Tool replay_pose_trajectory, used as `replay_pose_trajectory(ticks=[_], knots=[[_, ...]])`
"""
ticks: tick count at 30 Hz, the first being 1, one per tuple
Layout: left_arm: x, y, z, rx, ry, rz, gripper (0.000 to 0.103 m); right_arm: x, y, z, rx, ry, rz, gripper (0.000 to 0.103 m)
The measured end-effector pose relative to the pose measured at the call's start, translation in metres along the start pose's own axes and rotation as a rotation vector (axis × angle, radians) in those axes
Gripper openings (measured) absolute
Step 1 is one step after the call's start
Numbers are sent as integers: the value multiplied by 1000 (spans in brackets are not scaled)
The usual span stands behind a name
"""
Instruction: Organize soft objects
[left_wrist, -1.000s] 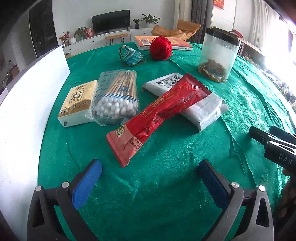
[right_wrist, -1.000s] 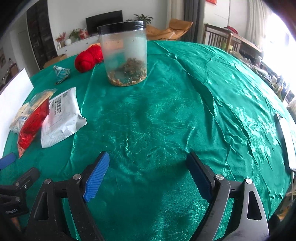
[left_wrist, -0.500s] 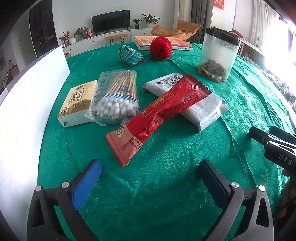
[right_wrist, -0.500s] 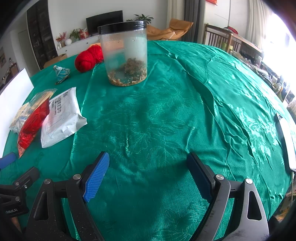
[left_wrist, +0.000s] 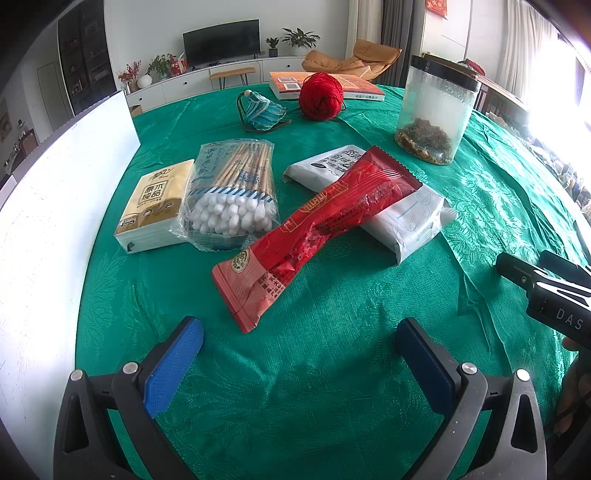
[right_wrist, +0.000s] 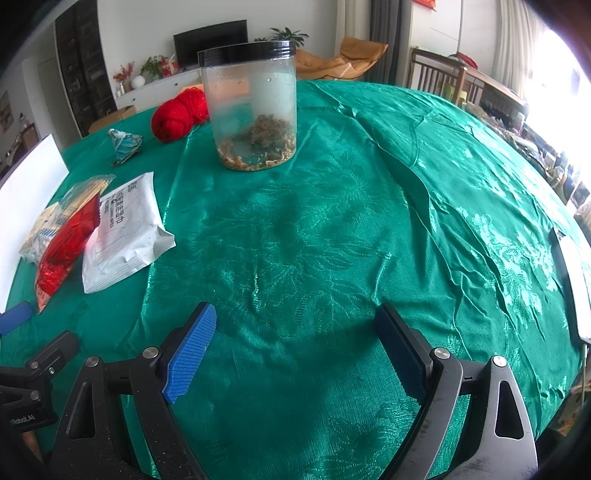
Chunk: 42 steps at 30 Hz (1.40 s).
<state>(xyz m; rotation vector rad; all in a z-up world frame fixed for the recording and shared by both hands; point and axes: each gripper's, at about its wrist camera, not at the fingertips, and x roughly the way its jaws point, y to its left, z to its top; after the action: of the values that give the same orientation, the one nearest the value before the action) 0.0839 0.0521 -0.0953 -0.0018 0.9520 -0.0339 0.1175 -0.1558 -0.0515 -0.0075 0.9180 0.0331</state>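
No visible change from earlier frames: both grippers and all items sit as before.

Left gripper (left_wrist: 299, 354) spread wide, nothing held, above green tablecloth (left_wrist: 332, 387), near end of red snack packet (left_wrist: 314, 232). Packet lies diagonally across white wipes pack (left_wrist: 406, 221).

Cotton swab bag (left_wrist: 232, 192) overlaps tissue pack (left_wrist: 155, 206). Beyond: blue drawstring pouch (left_wrist: 262, 110), red yarn ball (left_wrist: 320, 96), book (left_wrist: 354, 88), clear jar (left_wrist: 432, 114).

Right gripper (right_wrist: 295, 350) wide open, empty, over bare cloth.
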Motion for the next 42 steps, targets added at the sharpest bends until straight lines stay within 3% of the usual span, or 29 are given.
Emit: replay_pose_trajectory(ticks=[31, 33, 37, 39, 40, 41, 42], knots=[[-1, 0, -1, 10, 8, 0, 103, 0, 0, 0, 0, -1, 2, 90], [-3, 2, -3, 24, 38, -15, 103, -1, -1, 0, -1, -1, 3, 90], [-12, 11, -18, 19, 15, -10, 103, -1, 0, 0, -1, -2, 5, 90], [-14, 16, -22, 5, -1, -9, 103, -6, -2, 4, 27, -12, 74, 90], [-15, 17, -23, -1, -6, -12, 103, -13, -2, 7, 49, -49, 167, 90], [-15, 16, -23, -4, -8, -9, 103, -21, 3, 12, 34, -100, 232, 89], [-14, 15, -23, 1, -7, 0, 103, -28, 16, 19, -33, -146, 232, 89]])
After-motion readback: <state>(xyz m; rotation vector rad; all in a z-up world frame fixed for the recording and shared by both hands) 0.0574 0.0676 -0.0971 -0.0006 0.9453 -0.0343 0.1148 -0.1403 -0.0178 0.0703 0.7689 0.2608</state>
